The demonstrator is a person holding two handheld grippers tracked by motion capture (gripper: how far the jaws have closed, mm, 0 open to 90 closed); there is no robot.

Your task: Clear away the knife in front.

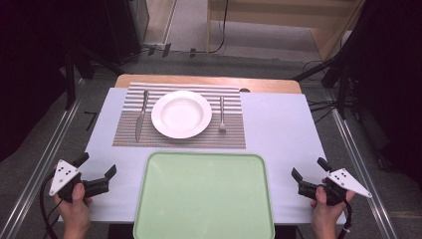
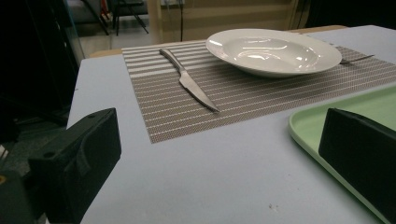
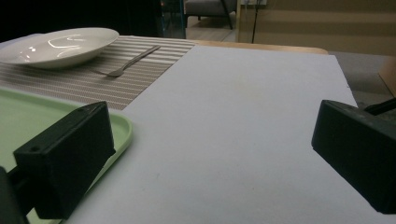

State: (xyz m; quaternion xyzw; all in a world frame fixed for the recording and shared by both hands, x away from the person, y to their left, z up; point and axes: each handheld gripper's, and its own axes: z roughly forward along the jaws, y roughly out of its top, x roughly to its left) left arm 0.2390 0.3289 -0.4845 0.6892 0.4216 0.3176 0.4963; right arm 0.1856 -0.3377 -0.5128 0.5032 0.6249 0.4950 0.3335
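Here, seen from above, a person's two hands rest at the near corners of a pale blue table (image 1: 278, 129), each holding a black two-jaw gripper. The left gripper (image 1: 97, 168) and the right gripper (image 1: 309, 168) both have their jaws spread wide with nothing between them. Between the grippers lies an empty green tray (image 1: 204, 194). Beyond the tray, a striped placemat (image 1: 179, 139) carries a white plate (image 1: 181, 114), with a knife (image 1: 141, 115) just left of it and a fork (image 1: 222, 113) just right of it.

In the left gripper view, the jaws stand far apart, low over bare table; the knife (image 2: 189, 79) lies ahead on the placemat, beside the plate (image 2: 273, 50), and the tray's rim (image 2: 303, 130) sits at the right.

In the right gripper view, the jaws are likewise wide and empty; the tray's corner (image 3: 119, 126) lies at the left, with the fork (image 3: 130, 61) and plate (image 3: 58, 45) farther off.
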